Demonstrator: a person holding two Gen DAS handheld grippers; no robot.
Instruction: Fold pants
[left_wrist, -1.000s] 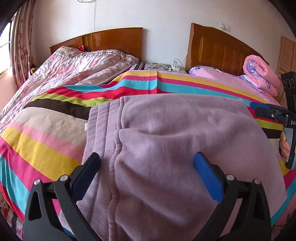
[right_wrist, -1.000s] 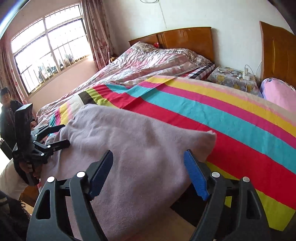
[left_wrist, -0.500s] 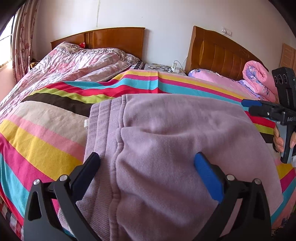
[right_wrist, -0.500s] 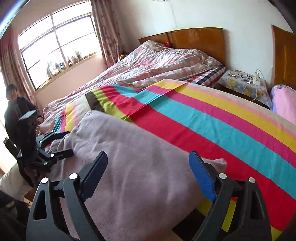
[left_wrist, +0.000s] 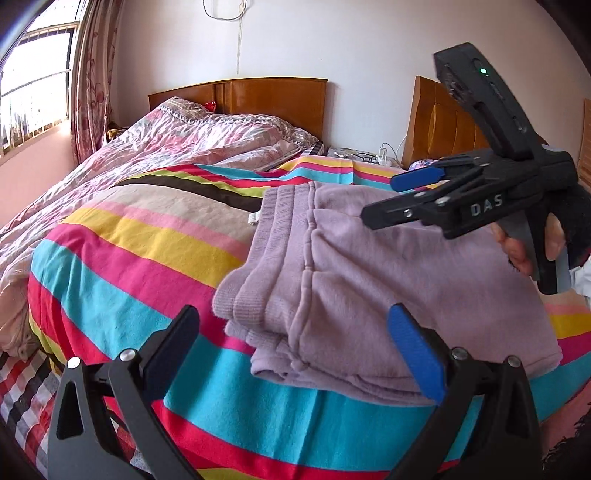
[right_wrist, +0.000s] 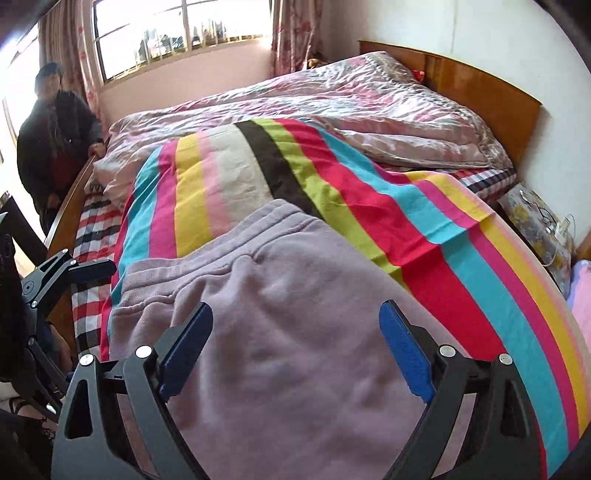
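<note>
Lilac fleece pants (left_wrist: 376, 280) lie folded in a thick stack on the striped blanket (left_wrist: 140, 251), ribbed waistband to the left. They also show in the right wrist view (right_wrist: 295, 332). My left gripper (left_wrist: 295, 350) is open and empty, just in front of the stack's near edge. My right gripper (right_wrist: 295, 347) is open and empty, hovering above the pants; in the left wrist view (left_wrist: 406, 199) it hangs over the stack's right side. The left gripper shows at the left edge of the right wrist view (right_wrist: 85, 273).
A pink quilt (left_wrist: 177, 147) covers the far bed under a wooden headboard (left_wrist: 273, 96). A nightstand (right_wrist: 535, 229) with cables stands by the wall. A person in dark clothes (right_wrist: 55, 129) stands by the window. A checked sheet (right_wrist: 92, 229) shows at the bed edge.
Both grippers have pulled back and lifted off the pants. The left view has swung left and back, showing the whole folded stack. The right gripper has swung over the pants.
</note>
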